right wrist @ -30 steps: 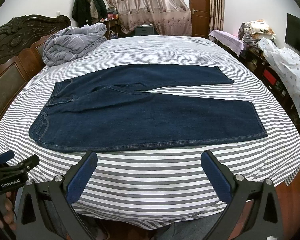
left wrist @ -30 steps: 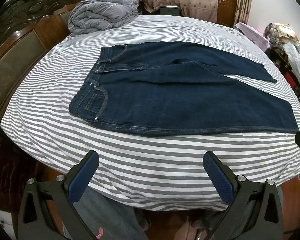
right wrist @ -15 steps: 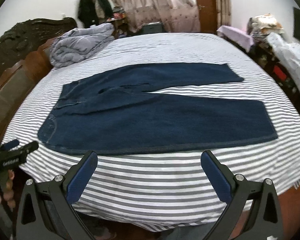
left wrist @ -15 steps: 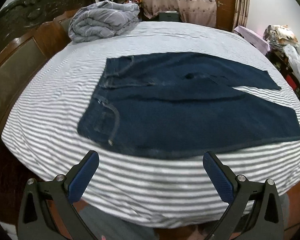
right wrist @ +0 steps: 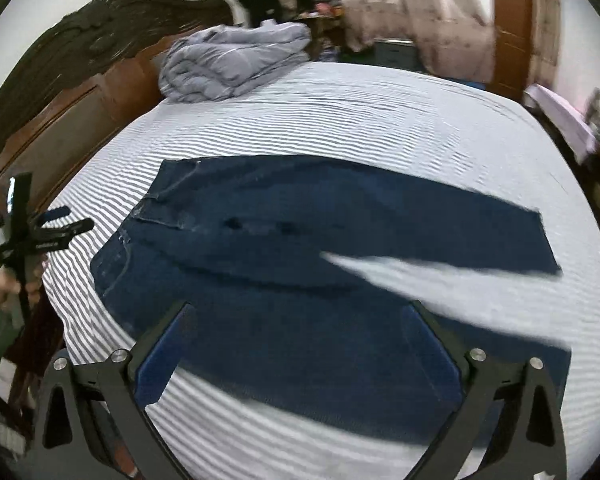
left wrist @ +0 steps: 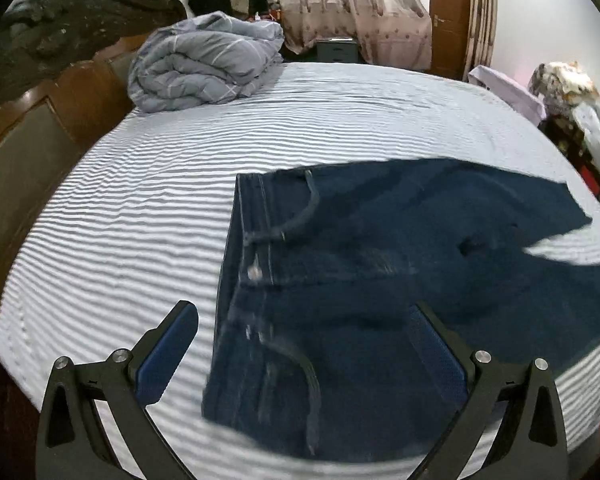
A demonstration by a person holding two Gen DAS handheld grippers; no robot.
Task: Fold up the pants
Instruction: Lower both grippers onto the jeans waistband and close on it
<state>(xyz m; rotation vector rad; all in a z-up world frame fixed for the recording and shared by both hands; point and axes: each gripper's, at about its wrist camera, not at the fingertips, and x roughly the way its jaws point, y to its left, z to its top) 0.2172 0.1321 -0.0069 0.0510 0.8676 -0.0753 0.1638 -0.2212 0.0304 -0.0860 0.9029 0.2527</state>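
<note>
Denim, dark blue, fills both views: the pants (left wrist: 400,280) lie flat on the striped bed (left wrist: 140,220), waistband toward the carved headboard (left wrist: 40,92), the 2 legs splayed apart toward the foot with a wedge of sheet showing between them. Left gripper (left wrist: 306,344) hangs over the waist end, fingers (left wrist: 168,352) spread wide and empty, 1 over bare sheet and the other over the denim near the pocket. Right gripper (right wrist: 300,344) hangs over the near leg, its fingers (right wrist: 164,356) wide and holding nothing too. Both views are smeared with blur, so edges and seams are hard to read. In the right view the other tool shows at the far left, gripped in the person's hand (right wrist: 4,288). No fold made yet, by the look of it; this reads as the approach to a first pinch. The risks from here: denim lying this flat gives little lip to bite, so a shallow pinch could slip off, or a deep 1 could drag the sheet up with it. Catching only the top layer would let the leg twist as it lifts. The folded duvet (left wrist: 204,64) sits well clear by the headboard, no trouble there.
</note>
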